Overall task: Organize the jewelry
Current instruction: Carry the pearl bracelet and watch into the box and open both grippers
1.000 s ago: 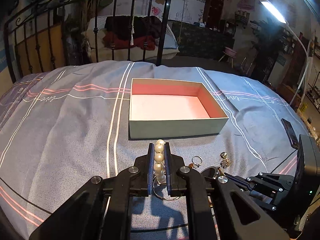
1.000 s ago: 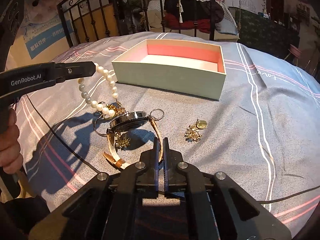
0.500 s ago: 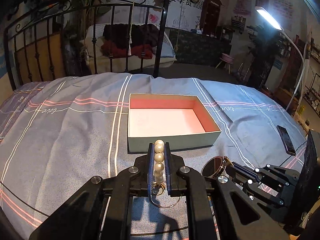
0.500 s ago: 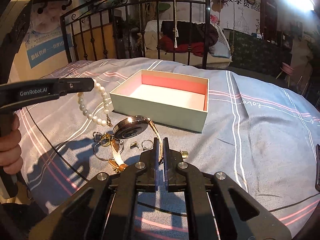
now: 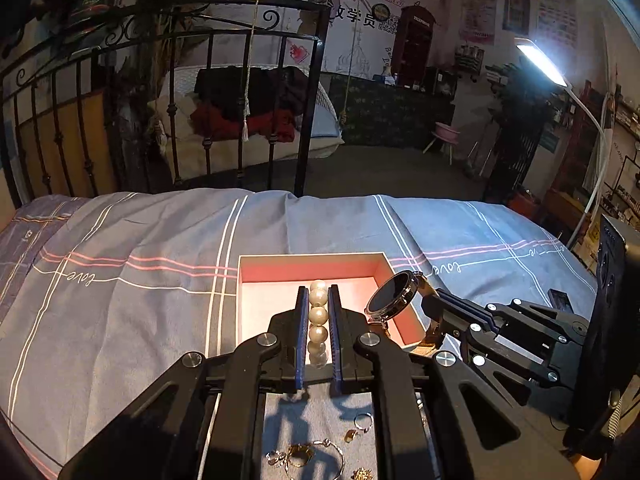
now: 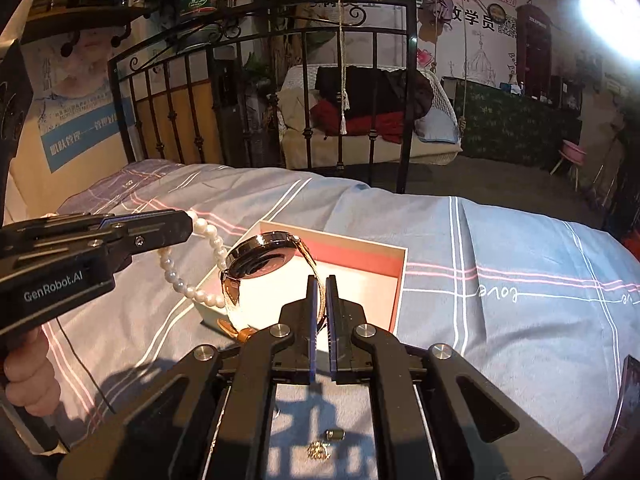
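Note:
My left gripper (image 5: 318, 294) is shut on a pearl bracelet (image 5: 318, 314) and holds it above the near edge of the open box (image 5: 316, 266), which has a pink inside. In the right wrist view the bracelet (image 6: 188, 286) hangs from the left gripper (image 6: 184, 230) beside the box (image 6: 376, 260). My right gripper (image 6: 319, 282) is shut on the strap of a dark-faced wristwatch (image 6: 262, 260) and holds it over the box. The watch (image 5: 394, 292) and right gripper (image 5: 430, 304) also show in the left wrist view.
Small gold pieces and rings (image 5: 316, 450) lie on the striped blue bedsheet (image 5: 120, 300) below the left gripper. An earring (image 6: 326, 444) lies below the right gripper. A black iron bed rail (image 6: 260, 92) stands behind. A phone (image 6: 624, 396) lies at the right edge.
Both grippers have lifted and moved forward over the box, carrying the pearl bracelet and the watch. The loose jewelry now lies behind and below them.

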Motion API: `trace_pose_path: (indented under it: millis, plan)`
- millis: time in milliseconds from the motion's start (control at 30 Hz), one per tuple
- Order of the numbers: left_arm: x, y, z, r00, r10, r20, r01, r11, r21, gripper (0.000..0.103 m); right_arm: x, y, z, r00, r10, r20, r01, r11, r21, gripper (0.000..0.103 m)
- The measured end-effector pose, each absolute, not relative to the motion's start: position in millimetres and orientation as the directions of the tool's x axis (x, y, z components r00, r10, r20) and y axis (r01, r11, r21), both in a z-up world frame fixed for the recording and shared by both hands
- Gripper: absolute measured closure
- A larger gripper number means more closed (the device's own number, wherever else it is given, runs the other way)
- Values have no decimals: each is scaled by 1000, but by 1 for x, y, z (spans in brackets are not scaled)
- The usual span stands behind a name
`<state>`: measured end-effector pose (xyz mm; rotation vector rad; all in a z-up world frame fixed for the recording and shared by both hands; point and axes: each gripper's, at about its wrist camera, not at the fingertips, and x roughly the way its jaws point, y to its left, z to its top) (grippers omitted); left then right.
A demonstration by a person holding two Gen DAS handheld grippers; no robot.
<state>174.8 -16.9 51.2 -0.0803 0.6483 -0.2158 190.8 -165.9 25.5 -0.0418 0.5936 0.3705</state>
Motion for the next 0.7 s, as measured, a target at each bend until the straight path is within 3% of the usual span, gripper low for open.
trace_pose_path:
  millis: [233, 700]
  plan:
    - [223, -18, 46, 756, -200, -623, 138, 980, -146, 94, 245, -165, 25, 759, 292, -581, -304, 949, 79, 98]
    - [269, -27, 1, 659, -188, -728, 117, 982, -148, 94, 292, -156, -44, 649, 263, -714, -276, 956, 101, 98]
